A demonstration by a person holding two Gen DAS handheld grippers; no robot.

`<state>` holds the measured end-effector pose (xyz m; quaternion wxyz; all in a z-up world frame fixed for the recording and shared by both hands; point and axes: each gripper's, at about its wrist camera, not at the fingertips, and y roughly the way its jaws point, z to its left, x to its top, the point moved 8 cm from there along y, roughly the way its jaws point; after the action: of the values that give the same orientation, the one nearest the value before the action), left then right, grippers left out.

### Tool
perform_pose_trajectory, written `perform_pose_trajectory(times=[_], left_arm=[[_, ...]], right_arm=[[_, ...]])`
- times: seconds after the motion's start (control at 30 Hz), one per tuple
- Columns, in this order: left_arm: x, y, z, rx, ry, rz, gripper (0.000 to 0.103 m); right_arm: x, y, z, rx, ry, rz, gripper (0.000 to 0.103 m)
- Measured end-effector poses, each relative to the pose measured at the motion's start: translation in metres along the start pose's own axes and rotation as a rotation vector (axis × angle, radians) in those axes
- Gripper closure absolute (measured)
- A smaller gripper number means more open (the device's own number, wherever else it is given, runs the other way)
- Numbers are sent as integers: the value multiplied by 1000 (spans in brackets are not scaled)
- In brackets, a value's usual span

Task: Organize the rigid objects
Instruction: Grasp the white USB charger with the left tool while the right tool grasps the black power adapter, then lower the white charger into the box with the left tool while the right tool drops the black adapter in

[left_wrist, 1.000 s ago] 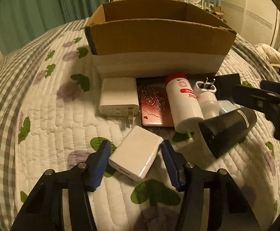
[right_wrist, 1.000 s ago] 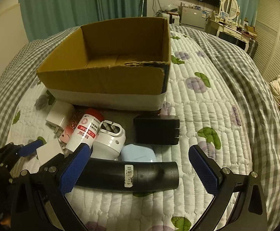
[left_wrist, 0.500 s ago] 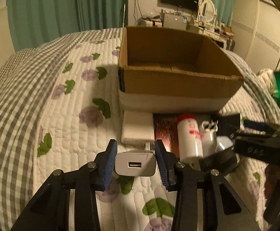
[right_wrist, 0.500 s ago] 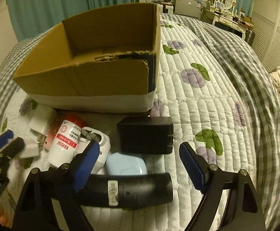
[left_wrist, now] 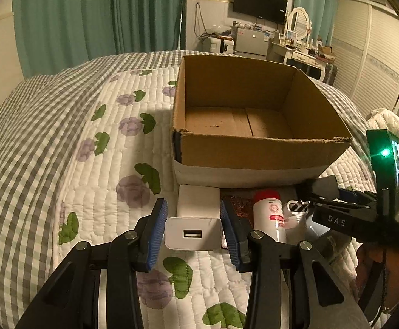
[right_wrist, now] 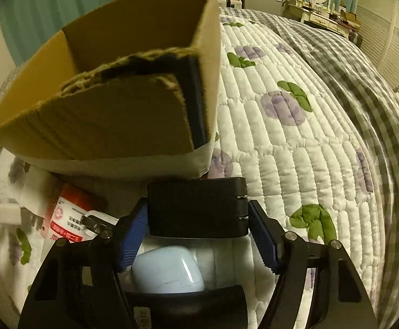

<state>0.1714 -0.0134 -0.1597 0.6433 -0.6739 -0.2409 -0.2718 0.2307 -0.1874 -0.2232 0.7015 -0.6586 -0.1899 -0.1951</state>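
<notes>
My left gripper [left_wrist: 194, 233] is shut on a white USB charger [left_wrist: 193, 233] and holds it above the quilt, in front of the open cardboard box [left_wrist: 257, 148]. My right gripper [right_wrist: 198, 227] is open, its pads on either side of a black power adapter [right_wrist: 196, 205] that lies before the box [right_wrist: 111, 120]; contact is unclear. On the bed lie another white charger [left_wrist: 198, 200], a pink patterned case [left_wrist: 239, 207], a white bottle with a red cap [left_wrist: 270, 215], a white plug [left_wrist: 296, 209], a light blue case [right_wrist: 169, 271] and a black tube [right_wrist: 188, 304].
The box stands on a quilted bedspread [left_wrist: 76, 150] with purple flowers and a grey checked border. The right gripper's body [left_wrist: 364, 213] shows at the right of the left wrist view. A dresser and television stand far behind the bed.
My left gripper closed on the white USB charger and lifted it off the quilt. My right gripper moved forward past the black tube and narrowed around the black adapter.
</notes>
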Motion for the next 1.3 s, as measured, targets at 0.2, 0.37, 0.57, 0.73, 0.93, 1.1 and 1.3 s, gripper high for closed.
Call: perform_pose_trajectory(times=[0.2, 0.37, 0.57, 0.73, 0.93, 1.1, 1.3], left_arm=[[3, -12, -9, -7, 6, -13, 62], [16, -35, -17, -24, -7, -36, 62], [60, -66, -26, -41, 10, -111, 62], [113, -72, -25, -34, 14, -177, 62], [157, -42, -31, -45, 26, -196, 62], [161, -2, -36, -41, 36, -156, 62], [153, 38, -37, -29, 58, -116, 62]], right_arm=[[-1, -22, 4, 5, -18, -29, 34], [12, -69, 10, 17, -41, -113, 35], [50, -131, 20, 52, -62, -225, 35], [89, -165, 32, 102, -79, -295, 35], [133, -160, 39, 113, -122, -317, 35], [157, -131, 34, 117, -118, -292, 35], [157, -81, 30, 121, -118, -242, 35]])
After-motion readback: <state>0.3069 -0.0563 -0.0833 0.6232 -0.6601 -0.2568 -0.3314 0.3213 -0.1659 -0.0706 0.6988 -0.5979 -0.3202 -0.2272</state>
